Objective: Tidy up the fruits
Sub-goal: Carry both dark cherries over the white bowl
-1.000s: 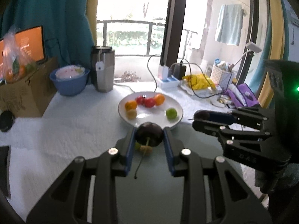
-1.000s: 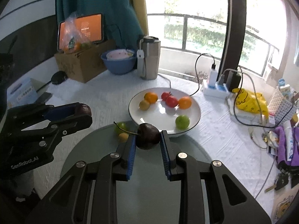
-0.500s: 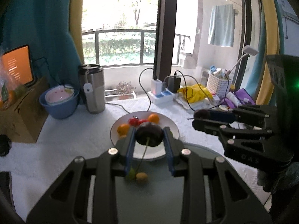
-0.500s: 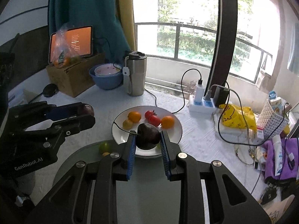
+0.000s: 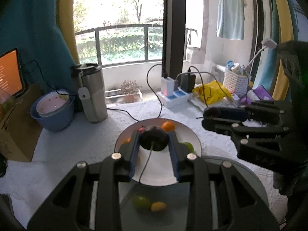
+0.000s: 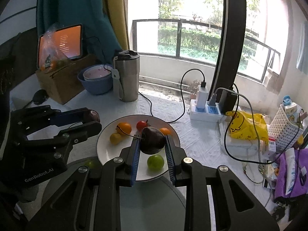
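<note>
Each gripper is shut on a dark cherry with a long stem. My left gripper [image 5: 153,141] clamps its cherry [image 5: 153,141] above the white plate [image 5: 193,137]; from the right wrist view it appears at the left [image 6: 92,118]. My right gripper [image 6: 152,144] pinches its cherry [image 6: 152,142] over the same plate [image 6: 104,144], which carries an orange [image 6: 124,127], a yellow fruit [image 6: 115,138], a red tomato [image 6: 141,125], another orange [image 6: 165,131] and a green fruit [image 6: 155,162]. A green fruit [image 5: 141,202] and a small yellow one [image 5: 158,206] lie on the grey round board [image 5: 248,175].
A steel tumbler [image 5: 92,94], a blue bowl [image 5: 53,113] and a cardboard box [image 5: 17,125] stand at the back left. A power strip with cables [image 6: 206,111], a yellow bag [image 6: 246,127] and a white basket [image 6: 284,129] crowd the right side.
Both grippers, still holding their cherries, moved forward from over the grey board to over the white plate. The green and yellow fruits on the board now lie behind the fingertips.
</note>
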`<action>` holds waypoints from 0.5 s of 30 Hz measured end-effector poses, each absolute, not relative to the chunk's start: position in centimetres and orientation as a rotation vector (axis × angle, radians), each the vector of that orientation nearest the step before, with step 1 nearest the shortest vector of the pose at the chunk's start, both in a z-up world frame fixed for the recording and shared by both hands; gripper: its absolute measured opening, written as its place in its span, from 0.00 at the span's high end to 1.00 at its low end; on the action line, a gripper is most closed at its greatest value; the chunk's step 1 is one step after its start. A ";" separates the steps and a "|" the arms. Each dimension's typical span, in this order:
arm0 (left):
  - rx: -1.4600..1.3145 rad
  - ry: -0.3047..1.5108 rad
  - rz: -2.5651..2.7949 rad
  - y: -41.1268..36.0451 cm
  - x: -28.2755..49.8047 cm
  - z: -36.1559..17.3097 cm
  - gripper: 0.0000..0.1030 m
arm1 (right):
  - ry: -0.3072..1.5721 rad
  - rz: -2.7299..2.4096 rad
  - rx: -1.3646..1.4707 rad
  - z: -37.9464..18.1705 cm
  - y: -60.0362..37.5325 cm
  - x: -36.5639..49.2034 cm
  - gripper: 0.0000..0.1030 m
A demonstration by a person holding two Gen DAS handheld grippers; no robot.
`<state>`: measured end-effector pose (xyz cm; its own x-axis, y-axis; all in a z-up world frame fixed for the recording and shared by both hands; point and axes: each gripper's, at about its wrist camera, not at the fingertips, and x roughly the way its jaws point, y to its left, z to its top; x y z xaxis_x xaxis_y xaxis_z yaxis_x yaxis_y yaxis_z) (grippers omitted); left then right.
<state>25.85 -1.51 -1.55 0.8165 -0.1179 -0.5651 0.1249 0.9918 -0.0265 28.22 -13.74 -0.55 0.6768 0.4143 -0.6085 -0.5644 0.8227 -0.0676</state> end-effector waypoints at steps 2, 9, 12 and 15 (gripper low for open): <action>0.013 0.616 -0.130 -1.6 26.6 -2.1 0.70 | 0.632 0.553 -0.258 -1.1 -13.6 29.1 0.73; 0.022 0.697 -0.131 -1.8 28.9 -4.9 0.70 | 0.701 0.550 -0.244 -3.4 -13.1 32.0 0.73; 0.014 0.738 -0.123 -1.5 29.8 -6.1 0.70 | 0.726 0.551 -0.239 -4.4 -12.9 32.9 0.73; 0.005 0.761 -0.113 -1.2 30.2 -6.7 0.70 | 0.755 0.556 -0.237 -5.6 -12.7 33.7 0.73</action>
<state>30.25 -1.25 -6.68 0.7184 -0.1005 -0.6883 0.1044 0.9939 -0.0361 33.72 -12.70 -5.57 0.5936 0.3904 -0.7038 -0.5555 0.8315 -0.0073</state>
